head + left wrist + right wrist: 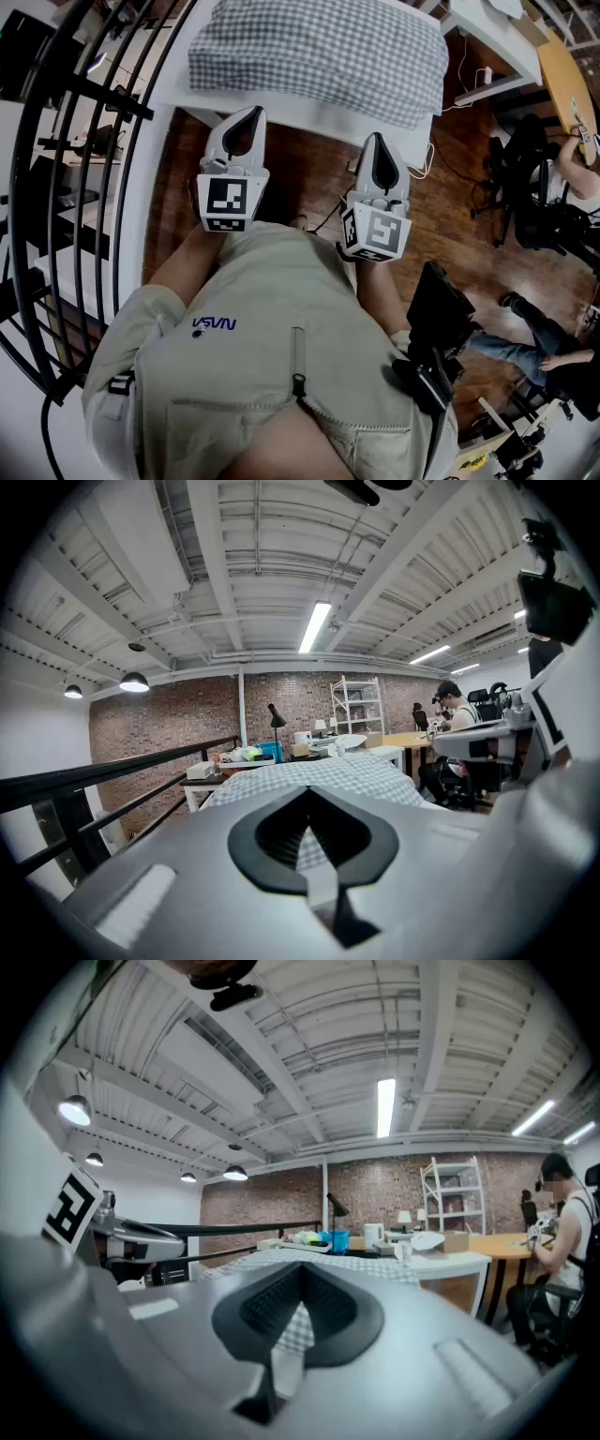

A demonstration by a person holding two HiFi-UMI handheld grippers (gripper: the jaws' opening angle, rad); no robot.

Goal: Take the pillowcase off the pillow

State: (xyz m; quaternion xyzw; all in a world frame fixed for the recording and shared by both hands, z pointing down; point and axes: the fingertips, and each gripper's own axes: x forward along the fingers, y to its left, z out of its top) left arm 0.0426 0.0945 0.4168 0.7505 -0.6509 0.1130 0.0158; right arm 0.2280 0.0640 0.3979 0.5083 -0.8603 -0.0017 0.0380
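The pillow (319,52) in its grey-and-white checked pillowcase lies flat on a white table (309,117) at the top of the head view. Both grippers are held level in front of the person's chest, short of the table. The left gripper (255,111) has its jaws shut with nothing between them, its tip just at the table's near edge. The right gripper (377,138) is also shut and empty, a little nearer the body. The left gripper view shows the pillow (347,775) beyond the closed left gripper (307,794). The right gripper view shows the pillow (309,1262) past the closed right gripper (302,1267).
A black metal railing (66,141) curves along the left. Wooden floor with cables lies between the person and the table. At the right a seated person (572,169) is at a desk by a black office chair (525,197), and another person's legs (525,337) stretch out.
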